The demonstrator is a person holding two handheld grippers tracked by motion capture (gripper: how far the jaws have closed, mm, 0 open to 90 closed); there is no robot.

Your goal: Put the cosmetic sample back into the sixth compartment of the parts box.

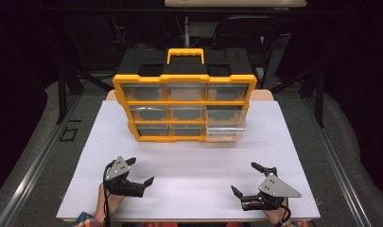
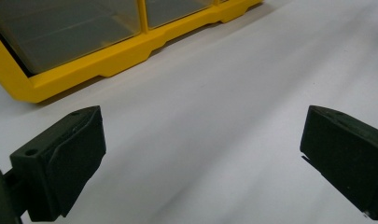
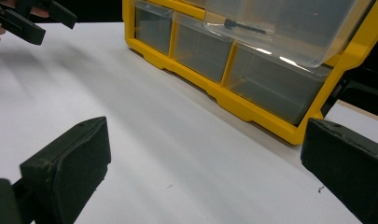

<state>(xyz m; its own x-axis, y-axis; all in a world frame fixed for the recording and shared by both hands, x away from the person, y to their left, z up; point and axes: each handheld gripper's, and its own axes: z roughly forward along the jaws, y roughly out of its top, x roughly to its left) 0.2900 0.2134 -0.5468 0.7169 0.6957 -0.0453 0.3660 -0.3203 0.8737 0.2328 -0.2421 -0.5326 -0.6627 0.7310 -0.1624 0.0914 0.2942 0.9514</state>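
1. Both tongs, left [image 1: 141,171] and right [image 1: 246,178], rest wide apart, empty, near the worktop's [image 1: 189,156] front edge.
2. The right should approach the pulled-out drawer [image 1: 225,133], bottom-right of the organizer [image 1: 184,101], squarely; probably a screw [image 3: 245,26] inside.

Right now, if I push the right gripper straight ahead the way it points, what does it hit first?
Probably the yellow organizer: the right gripper, jaws wide open and empty, looks across bare white table toward its lower right drawers. The pulled-out clear drawer sits higher, so it likely passes under that, though depth is uncertain.
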